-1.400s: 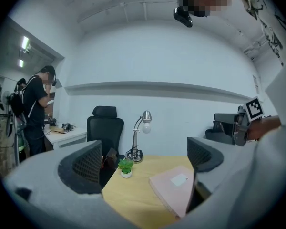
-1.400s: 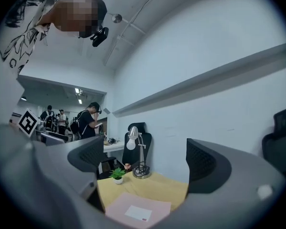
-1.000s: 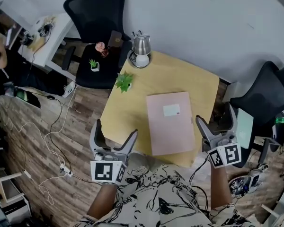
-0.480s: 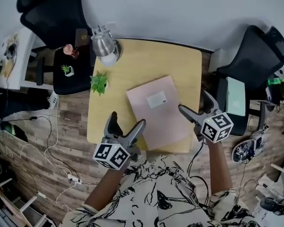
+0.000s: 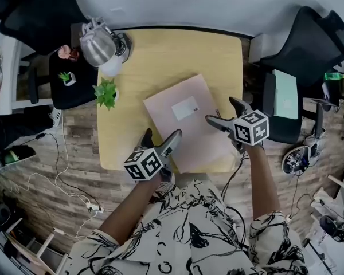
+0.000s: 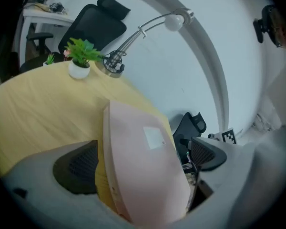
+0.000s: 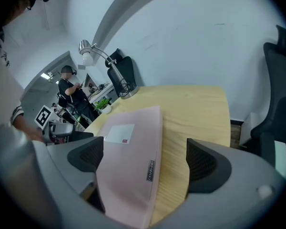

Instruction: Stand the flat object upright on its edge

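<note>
Pink folder (image 5: 186, 122) lies flat, label up, on the near right part of the worktop (image 5: 160, 56). My left gripper (image 5: 160, 139) is at its near left corner. The fingers are wide apart and have just been opening, with the folder's end between them and the pads clear of it. My right gripper (image 5: 222, 111) is at its right edge, fingers apart and gripping nothing. A potted plant (image 5: 106, 91) and a lamp (image 5: 97, 44) stand at the worktop's far left.
</note>
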Available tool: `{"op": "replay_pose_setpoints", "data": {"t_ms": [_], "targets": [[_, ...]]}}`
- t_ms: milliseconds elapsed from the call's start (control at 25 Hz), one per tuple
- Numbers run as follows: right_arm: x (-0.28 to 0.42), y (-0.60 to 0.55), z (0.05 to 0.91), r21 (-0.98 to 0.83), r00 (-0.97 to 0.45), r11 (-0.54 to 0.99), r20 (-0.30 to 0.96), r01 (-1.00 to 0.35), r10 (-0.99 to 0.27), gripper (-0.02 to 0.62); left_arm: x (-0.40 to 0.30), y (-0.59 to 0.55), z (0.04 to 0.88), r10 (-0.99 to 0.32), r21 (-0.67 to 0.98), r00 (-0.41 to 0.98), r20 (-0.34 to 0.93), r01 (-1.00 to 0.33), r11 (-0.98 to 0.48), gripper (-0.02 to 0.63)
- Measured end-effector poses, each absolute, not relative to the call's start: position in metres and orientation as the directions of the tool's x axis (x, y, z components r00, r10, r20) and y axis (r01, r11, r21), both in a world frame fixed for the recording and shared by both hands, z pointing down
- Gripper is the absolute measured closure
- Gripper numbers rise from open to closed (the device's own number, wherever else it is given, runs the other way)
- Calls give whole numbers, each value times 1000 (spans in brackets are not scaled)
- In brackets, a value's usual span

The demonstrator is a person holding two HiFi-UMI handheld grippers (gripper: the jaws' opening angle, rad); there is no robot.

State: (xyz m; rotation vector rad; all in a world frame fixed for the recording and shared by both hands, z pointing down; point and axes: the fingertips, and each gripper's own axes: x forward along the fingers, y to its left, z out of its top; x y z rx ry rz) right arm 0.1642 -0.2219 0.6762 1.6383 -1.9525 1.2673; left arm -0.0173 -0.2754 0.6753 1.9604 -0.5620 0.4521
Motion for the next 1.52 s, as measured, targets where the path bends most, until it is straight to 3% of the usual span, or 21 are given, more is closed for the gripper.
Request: {"op": "replay_pose_setpoints", "data": {"t_ms": [280,1240,1360,1480,1520], "targets": [[139,-230,711,-497,-401,-29,732,-867,-551,61,-14,-262,712,-110,741,789,605,-608,-283,6],[125,-241,737,-514,-410,-80,759,-854,-507,107,-9,-256,724,-87,674,720,689,-680,-288,85],[126,-240,737,-516,-404,-90,758,-852,-512,115,-15,-257,728,-93,654,699,709,-701,-285,141],[127,-241,739,-510,-396,-93,758,-855,-518,124,-27,-263,735,-89,616,660,746,-735,-284,272],[128,-241,739,-506,-392,-95,761,-857,-517,138,-29,-264,736,-83,611,654,752,-738,-285,286]]}}
